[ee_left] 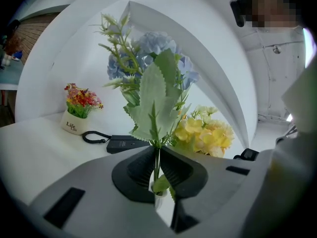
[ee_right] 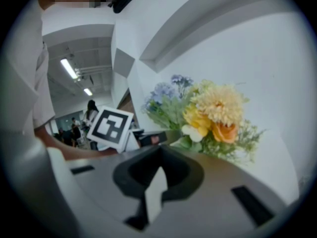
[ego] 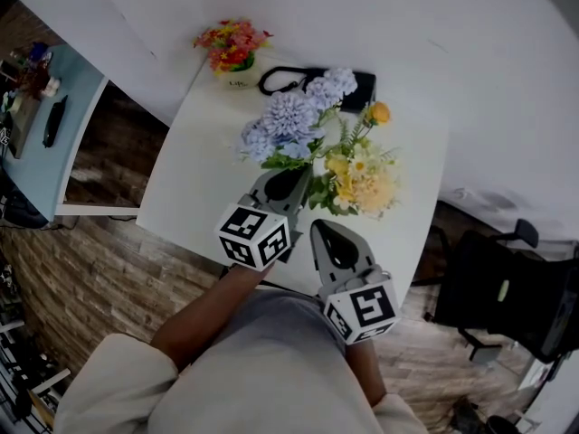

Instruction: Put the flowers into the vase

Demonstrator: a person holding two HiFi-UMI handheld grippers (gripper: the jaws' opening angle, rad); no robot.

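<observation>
My left gripper (ego: 287, 179) is shut on the thin green stem of a blue hydrangea spray (ego: 289, 117), held over the white table (ego: 194, 183). In the left gripper view the stem runs up between the jaws (ee_left: 158, 151), and a large toothed leaf (ee_left: 156, 100) covers part of the blue blooms (ee_left: 148, 46). A yellow and orange flower bunch (ego: 362, 183) stands just right of the blue spray. My right gripper (ego: 326, 231) sits in front of the yellow bunch (ee_right: 218, 110), shut with nothing between its jaws (ee_right: 161, 148). The bunch's base is hidden and no vase shows.
A small white pot of red flowers (ego: 231, 48) stands at the table's far edge, beside a black pouch with a looped cord (ego: 362, 89). A light blue desk (ego: 77, 89) is to the left, and a black chair (ego: 507, 287) to the right.
</observation>
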